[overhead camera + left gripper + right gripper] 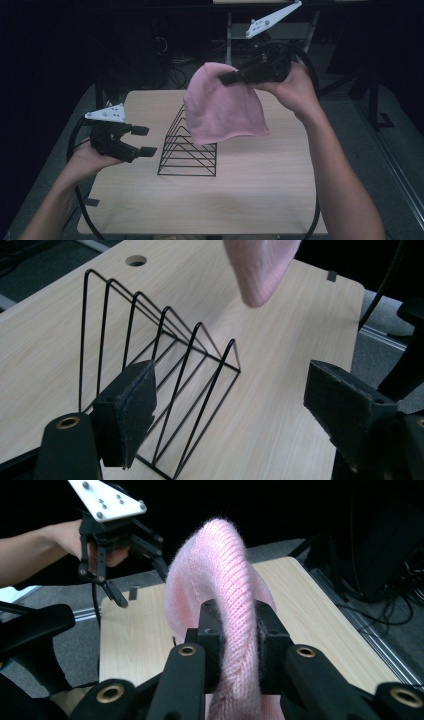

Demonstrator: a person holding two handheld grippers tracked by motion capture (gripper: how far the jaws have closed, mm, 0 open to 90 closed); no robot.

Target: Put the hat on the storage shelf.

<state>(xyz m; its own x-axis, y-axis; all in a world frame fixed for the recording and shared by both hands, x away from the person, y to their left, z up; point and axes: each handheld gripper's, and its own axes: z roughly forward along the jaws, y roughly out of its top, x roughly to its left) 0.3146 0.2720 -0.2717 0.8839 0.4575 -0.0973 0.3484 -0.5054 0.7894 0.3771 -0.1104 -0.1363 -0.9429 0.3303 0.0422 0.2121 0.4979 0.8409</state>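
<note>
Up in the high view the pink knit hat (222, 104) hangs in the air and covers the far right part of the black wire rack (189, 149), so the rack's back wires are hidden there. The room beyond the desk (210, 200) is dark and hard to read. The hat's lower edge is cut off at the bottom of the right gripper view, and in the left gripper view just a pink tip (260, 267) drops in from the top edge.

The right tool (227, 78) is clamped tight on the hat: in its own view the two black jaws press a thick fold of knit (235, 645) between them, and the fabric arches up and over. It is held high, above the far side of the desk, with the hat draping down and to the left over the rack's far end; whether cloth touches wire I can't tell.

The left tool (145, 140) sits low at the desk's left edge, jaws spread wide, gripping nothing. Its pads (127, 410) frame the rack (165, 375), which stands upright on the desk just ahead of it, apart from both pads
</note>
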